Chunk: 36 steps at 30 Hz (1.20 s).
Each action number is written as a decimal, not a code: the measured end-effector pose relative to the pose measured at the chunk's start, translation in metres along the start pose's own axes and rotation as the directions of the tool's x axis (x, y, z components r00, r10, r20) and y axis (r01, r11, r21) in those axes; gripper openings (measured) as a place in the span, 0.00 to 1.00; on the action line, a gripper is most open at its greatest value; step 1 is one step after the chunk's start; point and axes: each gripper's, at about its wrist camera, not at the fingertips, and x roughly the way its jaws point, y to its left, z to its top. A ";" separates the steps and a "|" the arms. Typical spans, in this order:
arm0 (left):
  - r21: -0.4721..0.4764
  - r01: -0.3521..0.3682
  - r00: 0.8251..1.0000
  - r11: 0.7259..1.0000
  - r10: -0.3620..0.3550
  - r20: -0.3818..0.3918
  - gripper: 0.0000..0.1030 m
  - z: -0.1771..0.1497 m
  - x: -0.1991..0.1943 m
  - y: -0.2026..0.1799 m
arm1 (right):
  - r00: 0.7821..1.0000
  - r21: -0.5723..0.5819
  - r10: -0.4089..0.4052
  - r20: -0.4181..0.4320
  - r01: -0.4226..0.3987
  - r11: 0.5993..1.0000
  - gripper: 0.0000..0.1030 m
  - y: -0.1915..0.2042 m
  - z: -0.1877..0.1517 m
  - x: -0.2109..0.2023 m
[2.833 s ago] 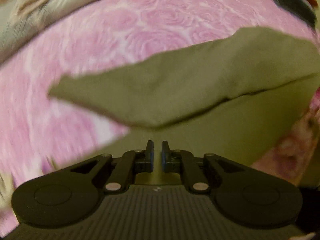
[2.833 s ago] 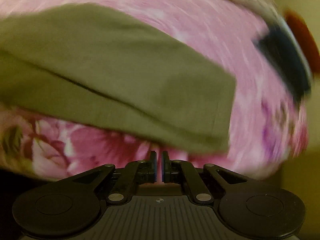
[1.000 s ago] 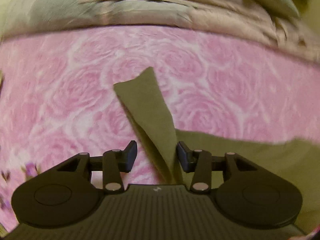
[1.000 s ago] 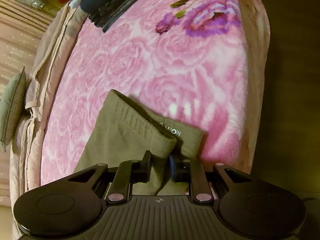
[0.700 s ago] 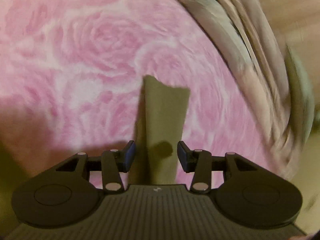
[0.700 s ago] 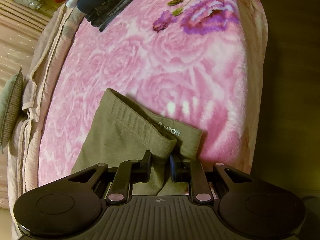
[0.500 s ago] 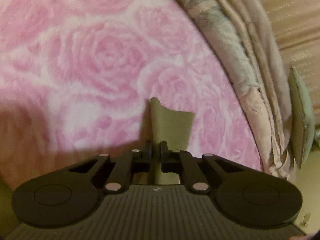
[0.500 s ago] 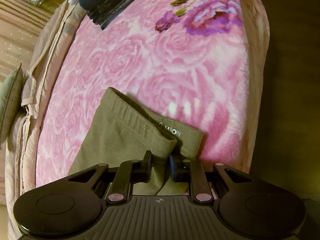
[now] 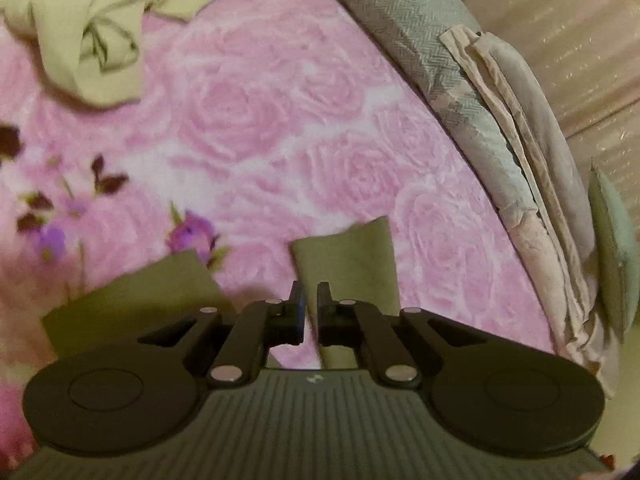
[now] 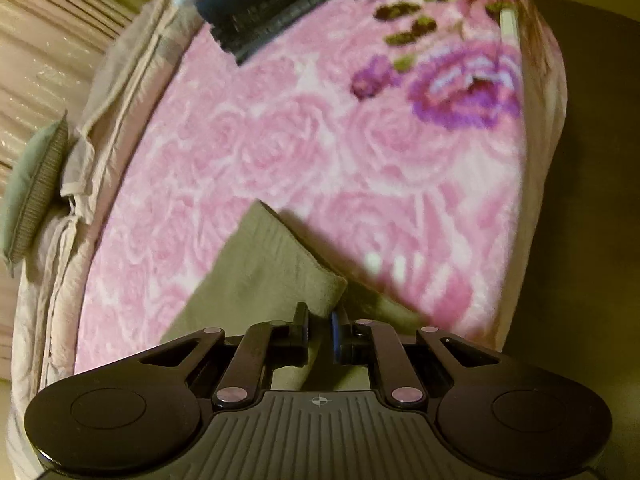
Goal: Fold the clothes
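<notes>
Pink rose blanket [image 9: 256,128] now shows more; left tool [image 9: 309,296] has pinched olive garment [image 9: 352,256], right tool [image 10: 319,318] closing on it.

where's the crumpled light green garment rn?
Left wrist view, top left: the crumpled light green garment lies on the pink rose blanket, far beyond the left tool.

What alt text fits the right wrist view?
The right gripper is closing on the folded edge of an olive-green garment, which lies on a pink rose-patterned blanket. A stack of dark folded clothes sits at the blanket's far end.
</notes>
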 end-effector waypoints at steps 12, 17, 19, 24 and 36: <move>-0.010 -0.046 0.999 0.999 0.046 0.006 0.12 -0.019 0.047 -0.014 | 0.998 0.067 0.049 -0.030 -0.047 0.997 0.19 -0.017 -0.005 0.006; 0.082 0.000 1.000 0.997 -0.003 0.029 0.00 -0.002 0.029 -0.023 | 0.999 0.019 0.039 0.004 -0.040 0.999 0.06 -0.013 -0.006 0.003; 0.096 0.040 0.996 0.995 -0.048 0.075 0.00 0.011 -0.005 -0.021 | 0.998 0.005 0.063 0.029 -0.063 0.998 0.06 -0.007 -0.002 -0.008; 0.152 0.039 0.992 0.988 -0.057 0.117 0.00 0.027 -0.065 -0.004 | 0.993 -0.030 0.104 0.050 -0.103 0.994 0.05 0.007 0.011 -0.028; 0.208 -0.001 0.991 0.978 -0.028 0.134 0.00 0.005 -0.075 0.035 | 0.996 -0.029 0.080 0.025 -0.080 0.996 0.05 -0.009 0.012 -0.034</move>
